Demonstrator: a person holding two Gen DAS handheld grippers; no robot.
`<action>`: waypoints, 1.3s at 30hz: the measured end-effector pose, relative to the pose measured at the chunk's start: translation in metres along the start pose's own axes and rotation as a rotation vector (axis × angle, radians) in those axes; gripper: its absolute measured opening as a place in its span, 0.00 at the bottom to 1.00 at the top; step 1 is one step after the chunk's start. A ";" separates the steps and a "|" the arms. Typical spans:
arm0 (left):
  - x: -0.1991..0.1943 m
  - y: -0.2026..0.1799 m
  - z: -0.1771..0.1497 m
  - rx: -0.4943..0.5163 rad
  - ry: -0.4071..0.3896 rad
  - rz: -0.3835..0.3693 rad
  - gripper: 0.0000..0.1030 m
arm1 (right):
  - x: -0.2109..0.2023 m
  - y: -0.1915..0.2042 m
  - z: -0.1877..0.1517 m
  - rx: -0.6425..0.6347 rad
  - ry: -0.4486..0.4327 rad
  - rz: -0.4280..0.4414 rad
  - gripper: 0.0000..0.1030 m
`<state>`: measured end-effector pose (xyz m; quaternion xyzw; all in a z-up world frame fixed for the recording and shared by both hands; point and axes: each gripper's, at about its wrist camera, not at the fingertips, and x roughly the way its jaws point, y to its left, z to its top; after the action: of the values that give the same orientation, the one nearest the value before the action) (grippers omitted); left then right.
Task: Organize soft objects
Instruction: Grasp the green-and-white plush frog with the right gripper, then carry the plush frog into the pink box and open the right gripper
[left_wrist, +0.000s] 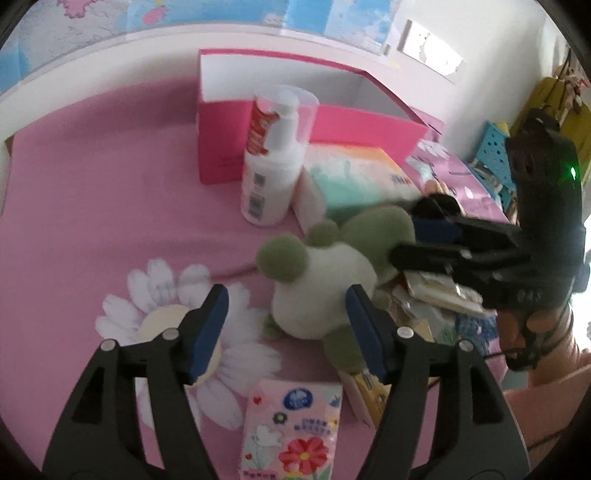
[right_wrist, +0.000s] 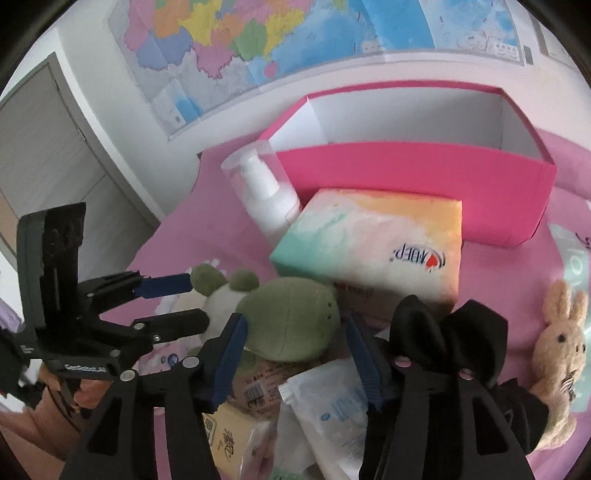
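1. Left wrist view: the left gripper (left_wrist: 288, 332) stands with its jaws apart around the pale belly of the frog plush (left_wrist: 325, 280), the pads not pressing on it as far as I can tell. The frog lies on the pink bedsheet (left_wrist: 92, 206), in front of the open pink box (left_wrist: 354, 122).
2. From the right, the right gripper (left_wrist: 417, 240) reaches to the frog's green head, jaws apart; whether a pad touches is unclear.
3. Judged step: picking up the frog to place it in the box. The next move calls for closing on the soft body and lifting it clear of the pump bottle (left_wrist: 273, 162) and the tissue box (left_wrist: 358, 177).
4. Writing here: the floral tissue pack (left_wrist: 291, 432) bears print too small to read; the bottle's label is blurred.
5. Right wrist view: the right gripper (right_wrist: 295, 354) brackets the frog's green head (right_wrist: 291, 317), jaws apart, while the left gripper (right_wrist: 184, 299) is open at the frog's eyes.
6. A rabbit plush (right_wrist: 561, 339) lies well apart on the right; the pink box looks empty.
7. Readable writing: an upside-down red logo on the tissue box (right_wrist: 373, 243), not legible with confidence.
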<state>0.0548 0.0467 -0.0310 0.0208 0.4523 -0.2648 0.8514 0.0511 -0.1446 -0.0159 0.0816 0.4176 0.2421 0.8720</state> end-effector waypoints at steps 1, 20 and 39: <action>0.004 -0.003 -0.001 0.009 0.023 -0.010 0.66 | -0.001 0.001 -0.003 -0.008 -0.007 -0.003 0.55; -0.003 -0.026 0.008 -0.009 0.019 -0.045 0.58 | -0.017 -0.004 -0.008 0.042 -0.070 0.049 0.43; -0.037 -0.024 0.155 0.092 -0.208 0.195 0.58 | -0.050 0.000 0.128 -0.077 -0.265 0.055 0.43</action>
<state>0.1443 0.0001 0.0943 0.0761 0.3448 -0.2020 0.9135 0.1228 -0.1620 0.1002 0.0906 0.2870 0.2687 0.9150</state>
